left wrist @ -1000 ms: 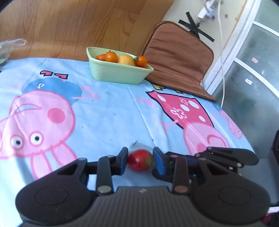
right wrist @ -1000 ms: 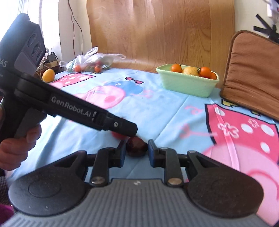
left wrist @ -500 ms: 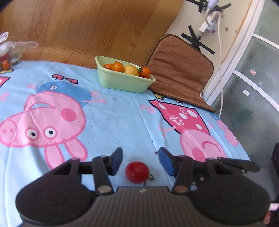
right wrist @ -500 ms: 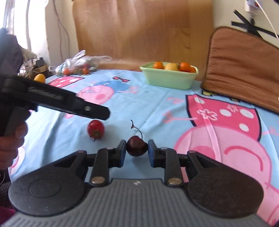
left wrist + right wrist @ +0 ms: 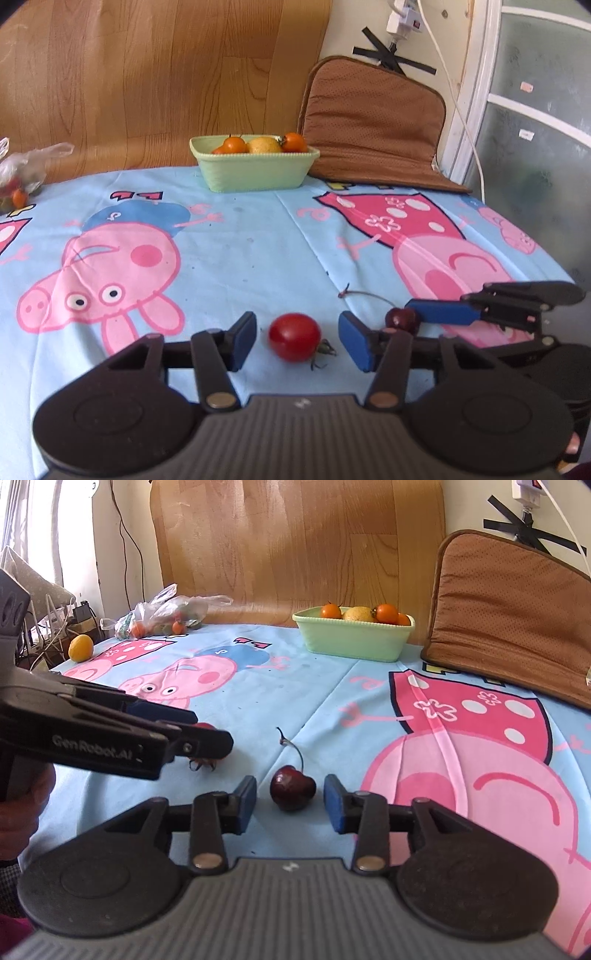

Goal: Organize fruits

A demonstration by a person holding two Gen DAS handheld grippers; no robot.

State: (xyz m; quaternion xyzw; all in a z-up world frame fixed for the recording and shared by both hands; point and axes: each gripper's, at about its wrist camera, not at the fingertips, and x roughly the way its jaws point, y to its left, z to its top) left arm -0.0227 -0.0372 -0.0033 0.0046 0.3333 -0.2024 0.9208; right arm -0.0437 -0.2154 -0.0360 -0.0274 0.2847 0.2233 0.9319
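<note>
Behind the left gripper (image 5: 207, 727) in the right wrist view, the red tomato (image 5: 294, 336) is mostly hidden. Its jaws gape wide, the tomato lying loose between them on the tabletop (image 5: 240, 251). One dark cherry (image 5: 292, 787) sits untouched between the right gripper (image 5: 290, 803)'s spread jaws. Far ahead, one green bowl (image 5: 255, 168) holds four or so fruits.

bare cloth (image 5: 251, 251) toward green tub (image 5: 255, 168), brown cushion (image 5: 373, 122) flanking it
</note>
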